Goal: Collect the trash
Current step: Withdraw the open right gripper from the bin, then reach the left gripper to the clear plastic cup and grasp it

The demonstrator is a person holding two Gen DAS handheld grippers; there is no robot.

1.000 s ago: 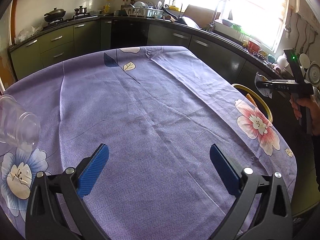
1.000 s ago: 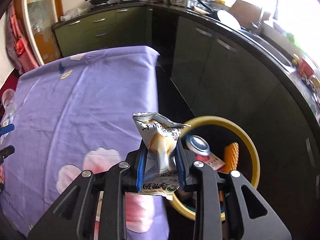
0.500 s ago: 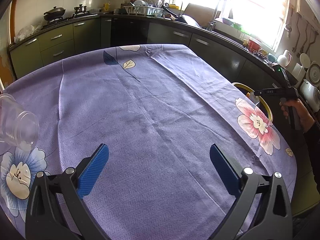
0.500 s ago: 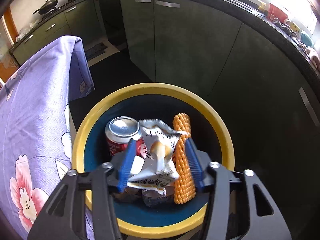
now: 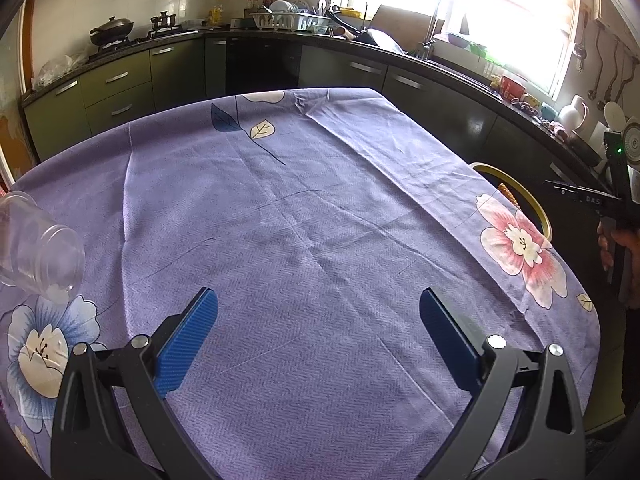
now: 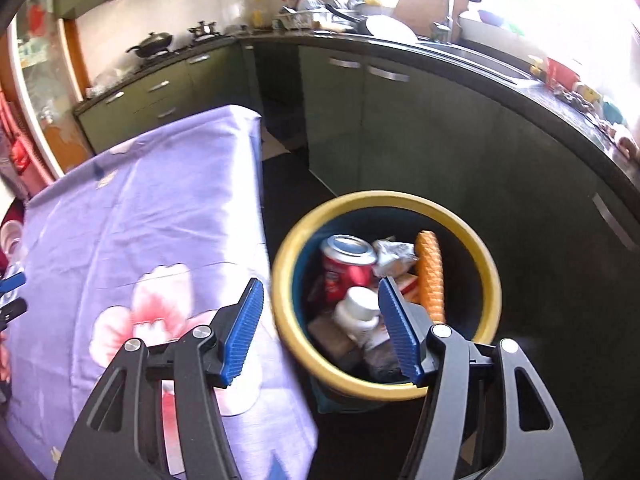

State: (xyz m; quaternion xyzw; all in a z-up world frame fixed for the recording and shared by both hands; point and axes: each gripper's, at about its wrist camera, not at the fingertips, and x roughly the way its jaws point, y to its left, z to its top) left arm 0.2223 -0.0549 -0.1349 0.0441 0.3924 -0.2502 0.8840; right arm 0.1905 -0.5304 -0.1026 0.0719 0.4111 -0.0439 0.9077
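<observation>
My right gripper [image 6: 320, 320] is open and empty, above the near rim of a yellow-rimmed bin [image 6: 490, 272] beside the table. In the bin lie a red can [image 6: 348, 264], a snack wrapper [image 6: 394, 258], an orange ridged piece [image 6: 430, 276] and a white bottle [image 6: 358, 312]. My left gripper [image 5: 318, 336] is open and empty, low over the purple floral tablecloth [image 5: 280, 208]. A clear plastic cup [image 5: 36, 248] lies on its side at the table's left edge. The bin's rim [image 5: 532, 204] and the right gripper's body [image 5: 600, 200] show at the far right of the left wrist view.
Dark green kitchen cabinets [image 6: 400, 128] and a black counter curve behind the bin. A sink [image 5: 440, 44] and dish rack [image 5: 288, 20] sit under the bright window. A wok [image 5: 110, 30] rests on the stove at back left.
My right gripper carried the snack wrapper over the bin, opened and let it fall in, then pulled back and up. My left gripper has not moved.
</observation>
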